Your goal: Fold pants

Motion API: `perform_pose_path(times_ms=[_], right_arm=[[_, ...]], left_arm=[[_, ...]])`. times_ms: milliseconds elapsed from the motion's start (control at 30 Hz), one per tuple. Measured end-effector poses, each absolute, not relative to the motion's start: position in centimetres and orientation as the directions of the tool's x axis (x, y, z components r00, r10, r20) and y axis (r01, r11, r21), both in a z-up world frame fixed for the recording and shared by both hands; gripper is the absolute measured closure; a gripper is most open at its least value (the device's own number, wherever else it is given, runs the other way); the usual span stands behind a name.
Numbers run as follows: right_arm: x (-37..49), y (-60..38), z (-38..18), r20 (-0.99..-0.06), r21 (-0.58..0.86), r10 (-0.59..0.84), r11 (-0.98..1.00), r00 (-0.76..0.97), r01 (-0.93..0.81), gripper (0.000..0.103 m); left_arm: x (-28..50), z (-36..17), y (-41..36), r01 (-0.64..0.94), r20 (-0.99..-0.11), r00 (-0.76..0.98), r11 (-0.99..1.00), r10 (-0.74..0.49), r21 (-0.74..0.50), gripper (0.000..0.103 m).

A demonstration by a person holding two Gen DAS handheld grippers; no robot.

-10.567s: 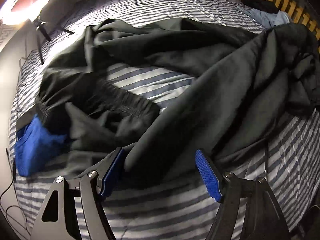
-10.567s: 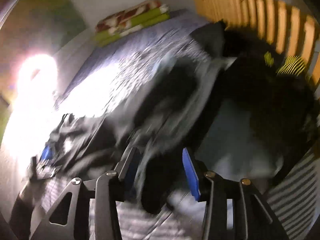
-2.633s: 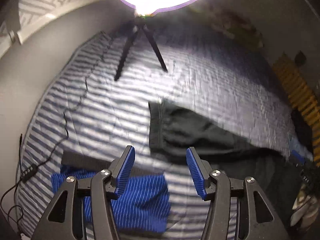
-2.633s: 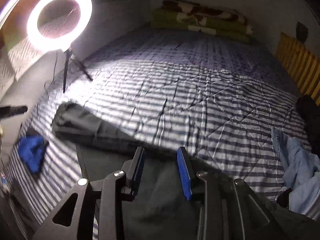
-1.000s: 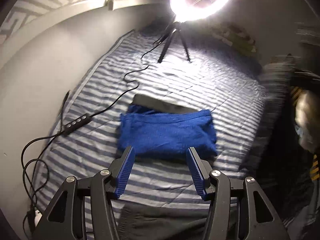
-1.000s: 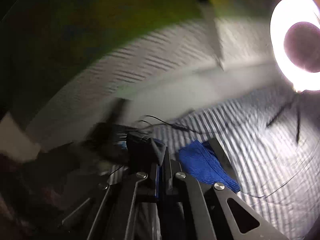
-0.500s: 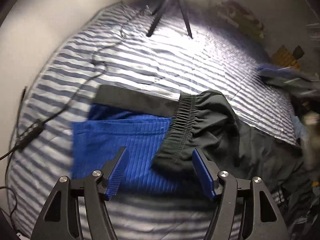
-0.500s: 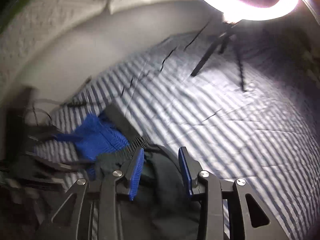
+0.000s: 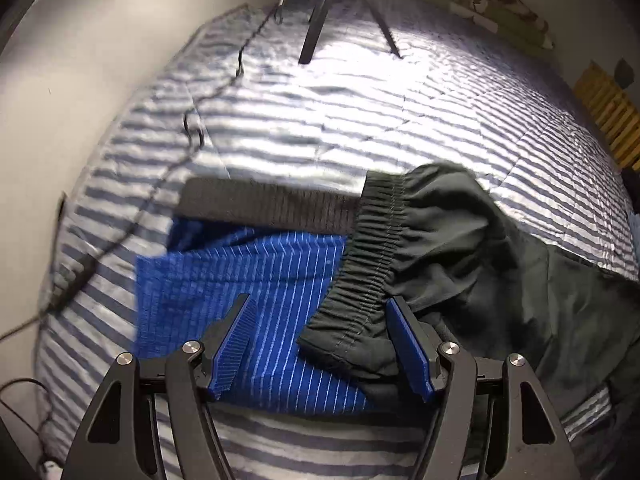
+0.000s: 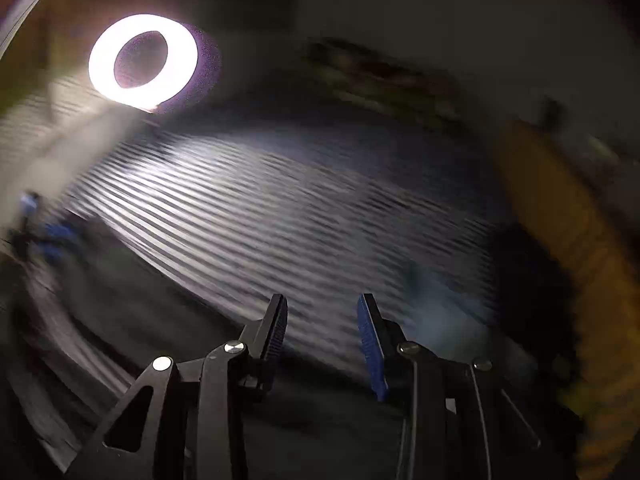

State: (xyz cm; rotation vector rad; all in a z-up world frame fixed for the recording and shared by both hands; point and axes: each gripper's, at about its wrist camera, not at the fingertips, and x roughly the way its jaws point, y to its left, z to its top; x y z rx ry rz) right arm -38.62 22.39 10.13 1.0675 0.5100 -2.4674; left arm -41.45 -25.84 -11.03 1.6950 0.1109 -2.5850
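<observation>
1. Pants (image 9: pixel 472 256), dark with a gathered elastic waistband (image 9: pixel 368 256), lie on the striped quilt (image 9: pixel 360 120) toward its near edge; the waistband end overlaps a folded blue striped garment (image 9: pixel 248 284) that rests on a dark ribbed one (image 9: pixel 264 204).
2. My left gripper (image 9: pixel 324 344) hangs steeply over that waistband corner. Its jaws stand wide apart, and the blue pads (image 9: pixel 408 352) press on nothing, though the waistband's near corner sits between them.
3. My right gripper (image 10: pixel 324 336) has its jaws partly open with nothing between them. Its view is badly smeared, showing the ring light (image 10: pixel 144 60) and quilt stripes beyond; dark cloth seems to lie under it, though I cannot tell which part.
4. I judge the step in hand to be laying the pants out flat, so the first fold has barely begun.
5. To do it well, I should close on the waistband corner alone, keeping clear of the blue garment beneath, or I will drag both.
6. I should then draw the waistband off that pile onto bare quilt.
7. My right should settle before pinching the far end, so the legs pull straight rather than bunch.
</observation>
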Motion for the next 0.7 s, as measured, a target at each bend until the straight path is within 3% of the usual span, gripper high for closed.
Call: perform_pose_path(times_ms=[67, 267, 633, 700], right_arm=[[-38.4, 28.3, 9.0, -0.767, -0.180, -0.132, -0.895, -0.628, 0.407, 0.070], [-39.5, 36.0, 4.8, -0.814, -0.128, -0.060, -0.952, -0.578, 0.279, 0.061], [-40.9, 41.7, 0.8, -0.854, -0.016, -0.087, -0.981, -0.513, 0.192, 0.052], [-40.9, 42.4, 1.1, -0.848, 0.008, -0.101, -0.984, -0.521, 0.177, 0.049]], left_arm=[[-41.8, -9.8, -25.3, 0.077, -0.909, -0.416, -0.997, -0.027, -0.005, 0.031], [-44.6, -7.4, -24.9, 0.081, -0.893, -0.450, -0.996, -0.005, -0.036, 0.020], [-49.6, -12.0, -23.6, 0.118, -0.932, -0.362, -0.990, 0.027, -0.074, 0.019], [-49.5, -12.5, -23.1, 0.117, -0.929, -0.369, -0.991, 0.014, -0.062, 0.028]])
